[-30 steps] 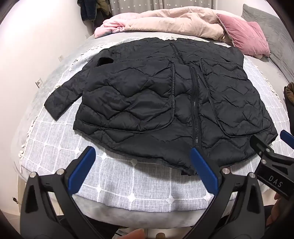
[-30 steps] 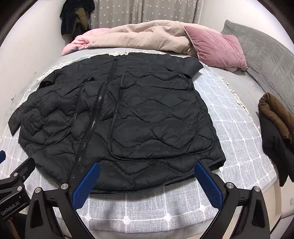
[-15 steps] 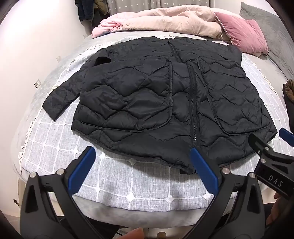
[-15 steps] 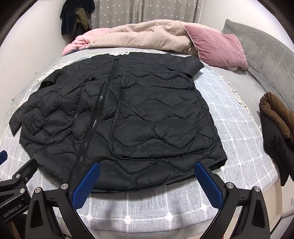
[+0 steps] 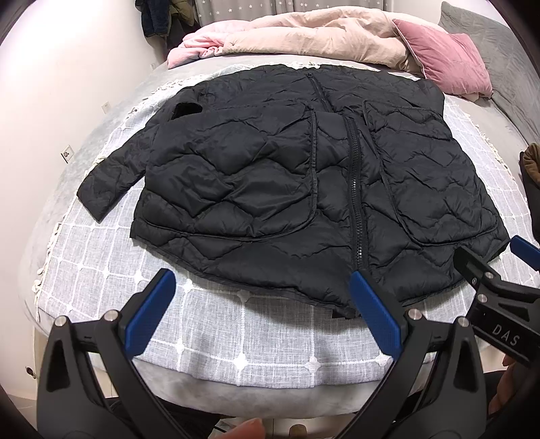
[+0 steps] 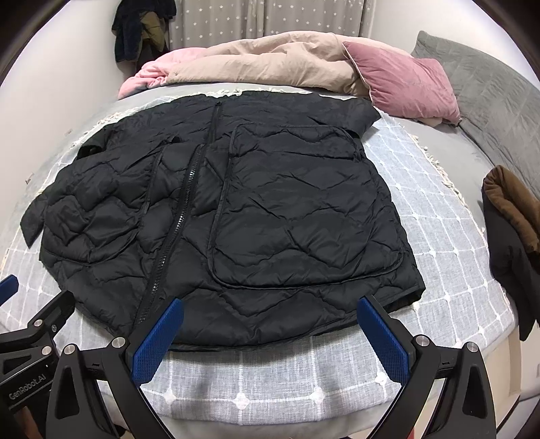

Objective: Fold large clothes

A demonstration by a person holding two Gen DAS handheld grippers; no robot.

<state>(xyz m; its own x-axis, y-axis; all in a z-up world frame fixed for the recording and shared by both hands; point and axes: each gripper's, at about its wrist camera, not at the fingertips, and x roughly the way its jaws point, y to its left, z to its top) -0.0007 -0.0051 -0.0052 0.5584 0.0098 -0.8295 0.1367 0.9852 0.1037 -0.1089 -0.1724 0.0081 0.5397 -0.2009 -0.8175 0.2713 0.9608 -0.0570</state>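
Observation:
A black quilted jacket (image 5: 303, 189) lies flat, front up and zipped, on a grey-white checked blanket (image 5: 236, 337) on the bed; it also shows in the right wrist view (image 6: 270, 209). Its left sleeve (image 5: 111, 179) stretches out to the left. My left gripper (image 5: 260, 310) is open and empty, just short of the jacket's hem near the zip's lower end. My right gripper (image 6: 270, 337) is open and empty, just short of the hem at the jacket's right half. Each gripper shows at the edge of the other's view.
A pink and beige duvet (image 6: 256, 64), a pink pillow (image 6: 405, 81) and a grey pillow (image 6: 489, 87) lie at the bed's far side. A brown and black garment (image 6: 509, 236) lies at the right edge. Dark clothes (image 6: 141, 30) hang by the curtain.
Both grippers have drawn back and down a little, so the jacket sits slightly farther up in both views. Both stay open. The jacket has not moved.

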